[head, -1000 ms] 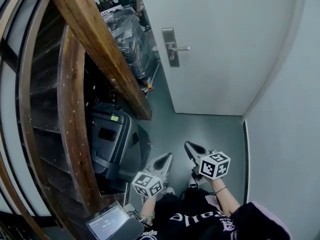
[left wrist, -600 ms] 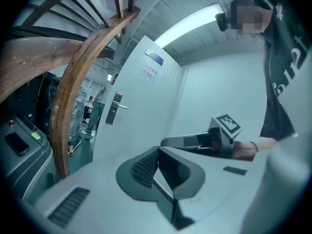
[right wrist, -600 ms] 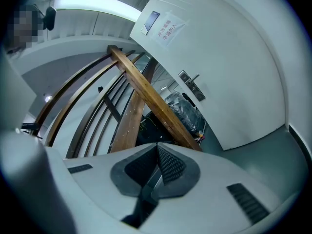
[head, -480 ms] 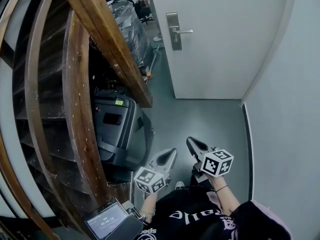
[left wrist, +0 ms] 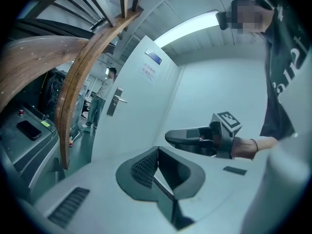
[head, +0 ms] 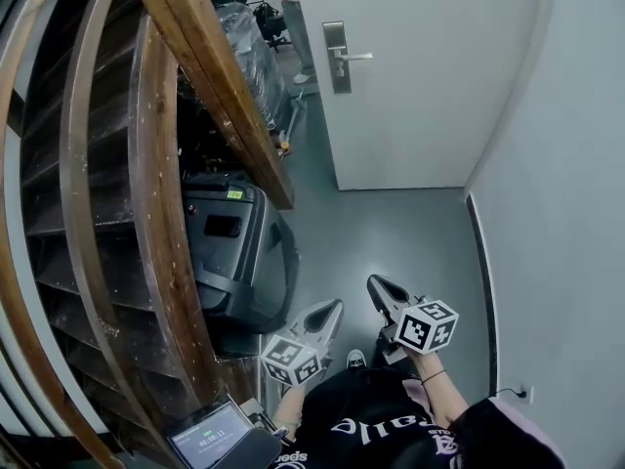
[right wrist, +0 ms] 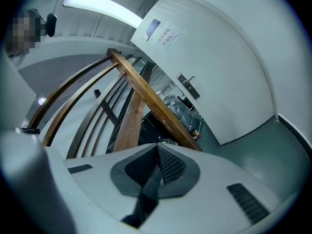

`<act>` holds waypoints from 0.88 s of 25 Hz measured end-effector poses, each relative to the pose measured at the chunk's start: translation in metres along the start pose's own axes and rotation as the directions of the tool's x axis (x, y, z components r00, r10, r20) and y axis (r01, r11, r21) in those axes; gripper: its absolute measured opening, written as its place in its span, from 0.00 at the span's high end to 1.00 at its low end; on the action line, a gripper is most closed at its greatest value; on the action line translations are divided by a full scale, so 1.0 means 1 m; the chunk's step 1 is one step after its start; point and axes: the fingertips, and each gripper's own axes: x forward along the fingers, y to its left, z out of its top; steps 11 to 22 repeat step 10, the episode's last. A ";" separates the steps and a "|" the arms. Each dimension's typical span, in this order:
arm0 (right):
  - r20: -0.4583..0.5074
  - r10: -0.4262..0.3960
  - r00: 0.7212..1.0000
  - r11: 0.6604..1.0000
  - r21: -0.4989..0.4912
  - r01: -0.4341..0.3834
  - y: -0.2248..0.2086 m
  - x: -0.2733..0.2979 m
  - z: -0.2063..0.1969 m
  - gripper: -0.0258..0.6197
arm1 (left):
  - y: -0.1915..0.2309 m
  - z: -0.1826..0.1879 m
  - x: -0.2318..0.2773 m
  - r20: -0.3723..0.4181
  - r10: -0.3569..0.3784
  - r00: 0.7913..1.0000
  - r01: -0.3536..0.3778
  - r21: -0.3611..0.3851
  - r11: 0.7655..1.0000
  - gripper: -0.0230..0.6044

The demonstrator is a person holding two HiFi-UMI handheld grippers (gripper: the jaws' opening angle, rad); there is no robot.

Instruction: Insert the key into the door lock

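Positions are given from the door [head: 430, 76].

1. Left gripper [head: 328, 313]: held low in front of the person, well apart from the door, on its handle side. Its own view shows the pads closed tip to tip [left wrist: 157, 152] with nothing between them.
2. Right gripper [head: 383, 294]: just beside the left one and equally far from the door. Its jaws are also together [right wrist: 157, 147], and no key shows in them.
3. Floor [head: 391, 233]: bare grey between the grippers and the door. A grey machine [head: 239, 252] stands under a wooden stair rail [head: 220, 96], off the door's handle side.
4. Lock plate [head: 336, 57]: a metal plate on the door's handle edge, carrying a lever handle [head: 355, 57]. The keyhole is too small to make out.
5. Past the door's handle edge a further room shows, with a person [head: 296, 22] standing in it.

Key: not found in any view. It may be lodged in the lock plate or elsewhere out of sight, and the pictures do not settle which.

Handling, as a judgement: a key is small, light, stiff and smooth, so it is liable to twist or slip in a pinch. It is best held by the flat head, pads on the two faces, with the whole blade left free and in line with the keyhole.
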 end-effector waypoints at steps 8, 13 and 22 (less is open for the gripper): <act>0.003 0.000 1.000 1.000 -0.006 0.000 0.007 -0.004 -0.005 0.93 | -0.005 -0.001 -0.007 0.007 -0.010 1.000 0.009 0.009 1.000 0.96; 0.004 0.000 1.000 1.000 -0.010 0.000 0.007 -0.005 -0.004 0.93 | -0.005 0.001 -0.008 0.012 -0.008 1.000 0.008 0.012 1.000 0.96; 0.004 0.000 1.000 1.000 -0.010 0.000 0.007 -0.005 -0.004 0.93 | -0.005 0.001 -0.008 0.012 -0.008 1.000 0.008 0.012 1.000 0.96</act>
